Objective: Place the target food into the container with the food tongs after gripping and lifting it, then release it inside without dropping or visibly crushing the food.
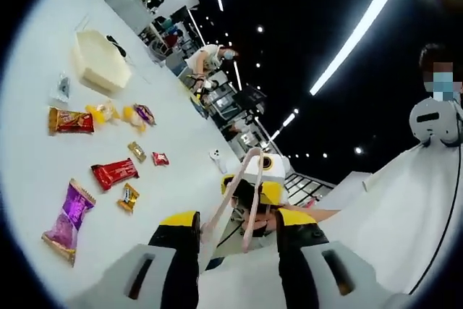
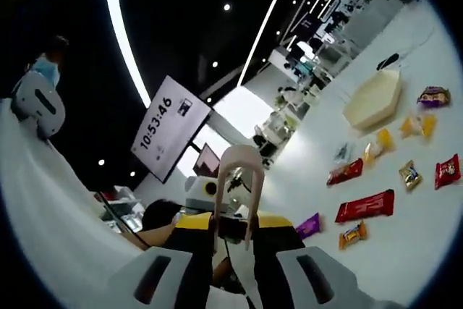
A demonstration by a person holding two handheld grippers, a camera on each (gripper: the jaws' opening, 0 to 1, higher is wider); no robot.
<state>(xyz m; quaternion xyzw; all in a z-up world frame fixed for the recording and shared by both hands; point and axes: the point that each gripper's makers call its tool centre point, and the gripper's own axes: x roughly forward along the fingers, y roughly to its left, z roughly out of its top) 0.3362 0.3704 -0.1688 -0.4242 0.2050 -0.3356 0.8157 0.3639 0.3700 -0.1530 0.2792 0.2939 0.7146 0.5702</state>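
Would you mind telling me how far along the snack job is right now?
Nothing is placed yet. The container looks empty, and the snacks, such as the purple packet and the red bar, lie on the table. In hand: both grippers hold tongs, lifted above it. Gripping, lifting and releasing remain.

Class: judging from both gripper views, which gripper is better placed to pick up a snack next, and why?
Probably left: the left gripper holds tongs, and the purple packet lies close beside it. The right gripper also holds tongs, its snacks looking farther off.
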